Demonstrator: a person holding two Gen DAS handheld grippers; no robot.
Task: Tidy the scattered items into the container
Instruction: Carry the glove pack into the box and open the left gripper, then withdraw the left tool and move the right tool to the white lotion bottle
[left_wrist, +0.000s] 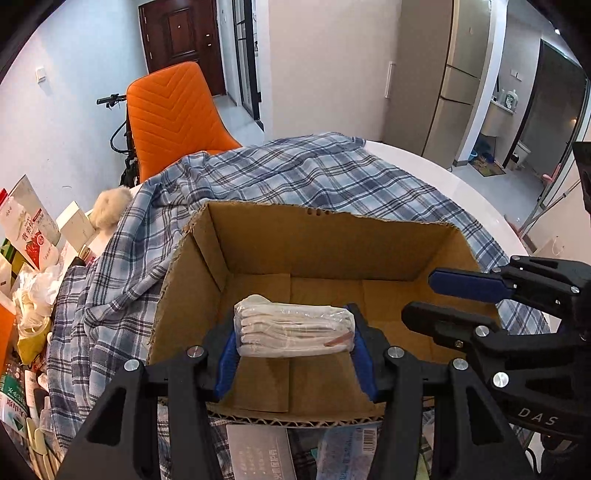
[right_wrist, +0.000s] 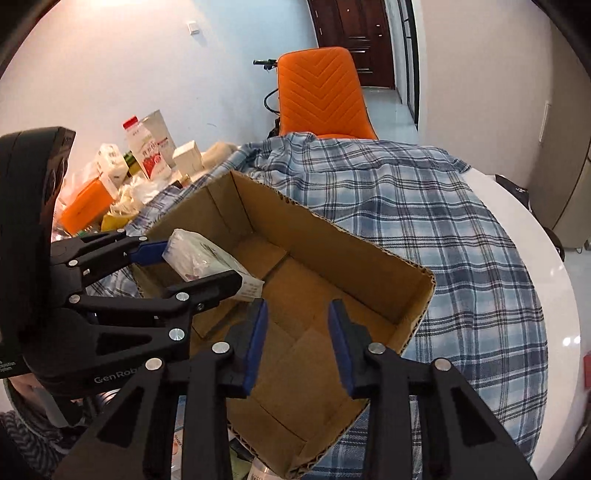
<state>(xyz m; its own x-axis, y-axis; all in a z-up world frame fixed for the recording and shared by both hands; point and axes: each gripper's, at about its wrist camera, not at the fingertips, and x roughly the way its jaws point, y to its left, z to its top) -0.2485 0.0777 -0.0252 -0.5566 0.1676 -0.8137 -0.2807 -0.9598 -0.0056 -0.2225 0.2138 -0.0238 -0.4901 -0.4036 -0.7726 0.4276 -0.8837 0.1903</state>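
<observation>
1. Release is the step in hand, I judge: the left gripper (left_wrist: 295, 332) has its fingers closed on the glove packet (left_wrist: 293, 330), held just above the cardboard box (left_wrist: 258, 247); lower it nearer the box floor, then part the fingers slowly so it lands flat.
2. The right gripper (right_wrist: 297, 332) hangs over the box's near right corner, fingers apart and holding nothing; keep it clear.
3. The packet is clear plastic around folded white gloves, soft and slightly crumpled.
4. The box sits on a plaid cloth (left_wrist: 314, 173) toward the tabletop's near edge; clutter (right_wrist: 122, 177) lines the left edge.
</observation>
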